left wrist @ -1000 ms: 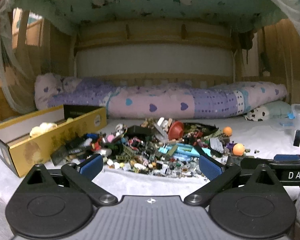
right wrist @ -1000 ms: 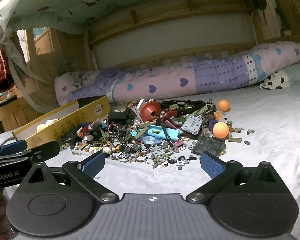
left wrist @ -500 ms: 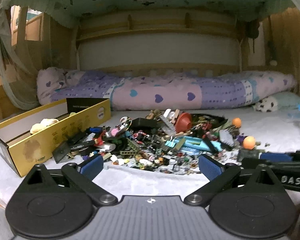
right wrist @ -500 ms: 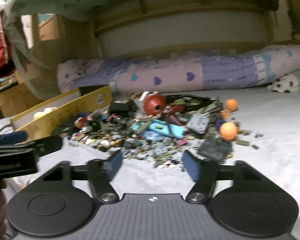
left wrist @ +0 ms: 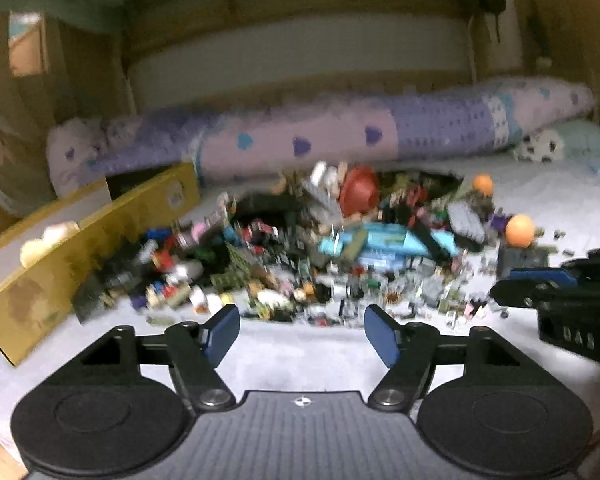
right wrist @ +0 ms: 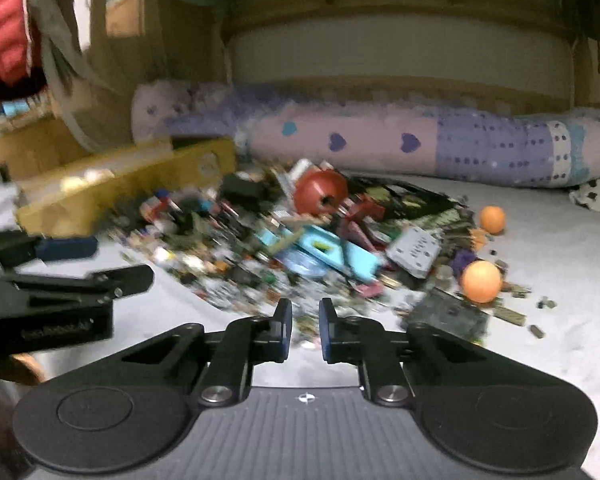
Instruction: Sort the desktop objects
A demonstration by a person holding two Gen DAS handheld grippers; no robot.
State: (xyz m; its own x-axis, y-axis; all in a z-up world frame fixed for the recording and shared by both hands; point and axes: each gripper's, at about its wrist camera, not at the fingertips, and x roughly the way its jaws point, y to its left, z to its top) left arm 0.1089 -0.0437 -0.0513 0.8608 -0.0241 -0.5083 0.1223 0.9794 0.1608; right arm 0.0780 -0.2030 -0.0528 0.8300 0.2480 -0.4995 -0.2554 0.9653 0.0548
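White bedding [right wrist: 540, 344] covers a bed, with a long purple and pink pillow [right wrist: 380, 144] at the back. On it lies a big pile of small toys and bits [left wrist: 332, 256], with a red cup [right wrist: 320, 194] on top and two orange balls [right wrist: 481, 281] at its right side. A yellow box [left wrist: 88, 248] sits just left of the pile. The left gripper [left wrist: 302, 334] is half wide and closing on nothing. The right gripper [right wrist: 305, 330] is narrow, closing, and empty too. Both are near the pile's front edge.
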